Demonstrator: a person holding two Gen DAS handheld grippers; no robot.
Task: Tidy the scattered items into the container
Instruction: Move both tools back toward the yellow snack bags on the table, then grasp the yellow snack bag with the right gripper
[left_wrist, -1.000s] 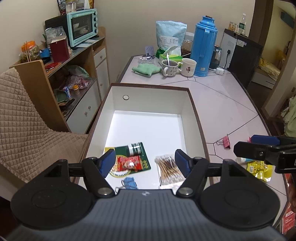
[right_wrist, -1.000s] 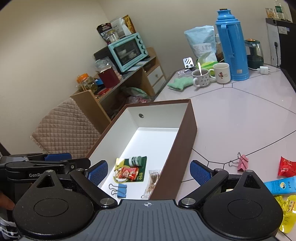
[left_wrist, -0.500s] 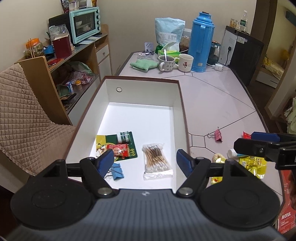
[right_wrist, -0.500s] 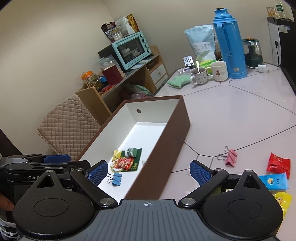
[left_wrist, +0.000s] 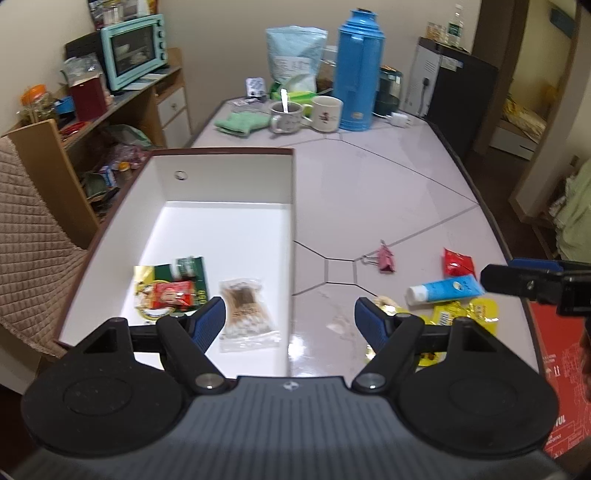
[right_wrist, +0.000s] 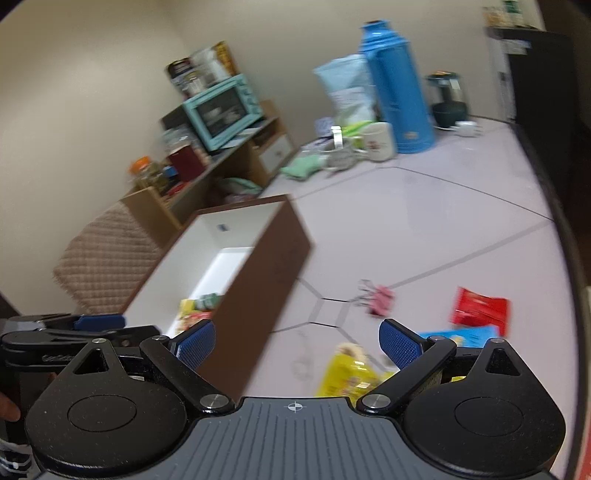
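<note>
Left gripper (left_wrist: 290, 319): jaws wide, empty, above box (left_wrist: 293, 206) edge. Right gripper (right_wrist: 297, 339): wide, empty. On table (left_wrist: 369, 192): pink clip (left_wrist: 386, 256), red packet (left_wrist: 458, 262), blue tube (left_wrist: 445, 290), yellow packets (left_wrist: 461, 312). In box: cotton swabs (left_wrist: 245, 310).

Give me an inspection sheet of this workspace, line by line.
Surface: pale table with dark seams.
Job's things: box holds cotton swabs and snack packets; still out on the table are a pink clip, red packet, blue tube and yellow packets.
Clutter: blue thermos, two mugs, green cloth, bag at the far end.
Grippers: left gripper open and empty at the box's right wall; right gripper open and empty above the yellow packets.
Cables: white plug by the thermos.
Surroundings: shelf with toaster oven, padded chair, black cabinet.
</note>
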